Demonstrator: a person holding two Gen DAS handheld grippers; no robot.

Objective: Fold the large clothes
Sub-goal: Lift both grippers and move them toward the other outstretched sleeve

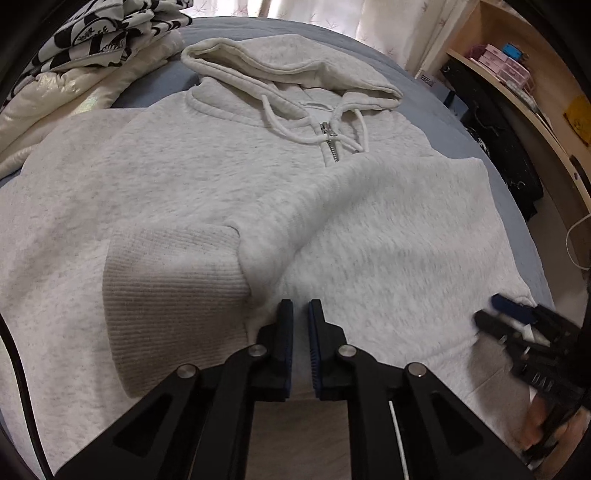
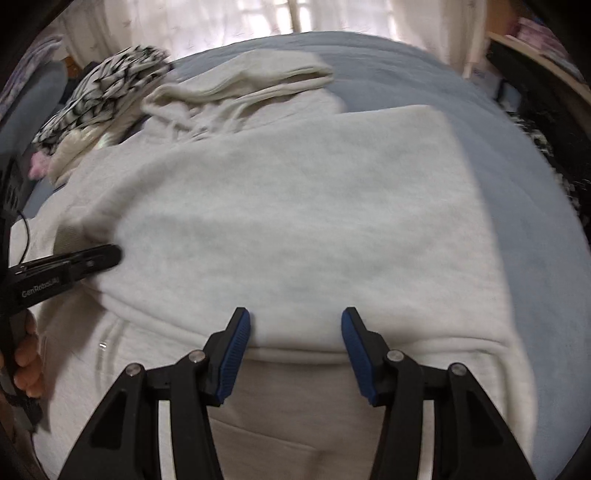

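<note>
A light grey zip hoodie (image 1: 207, 173) lies front up on the blue bed (image 1: 436, 96), with its hood (image 1: 291, 62) at the far end. One sleeve is folded across the body, and its ribbed cuff (image 1: 173, 291) lies just left of my left gripper (image 1: 301, 310). That gripper is shut with nothing between its pads and hovers low over the fabric. In the right wrist view my right gripper (image 2: 295, 332) stands open over the folded edge of the hoodie (image 2: 295, 221), and nothing is gripped. The right gripper (image 1: 517, 317) also shows at the hoodie's right edge.
A black-and-white patterned cloth (image 1: 92, 33) and a shiny white padded jacket (image 1: 62, 99) lie on the bed at the far left. A wooden shelf (image 1: 535, 99) with small boxes and a black bag (image 1: 517, 166) stand to the right of the bed. Curtains hang behind.
</note>
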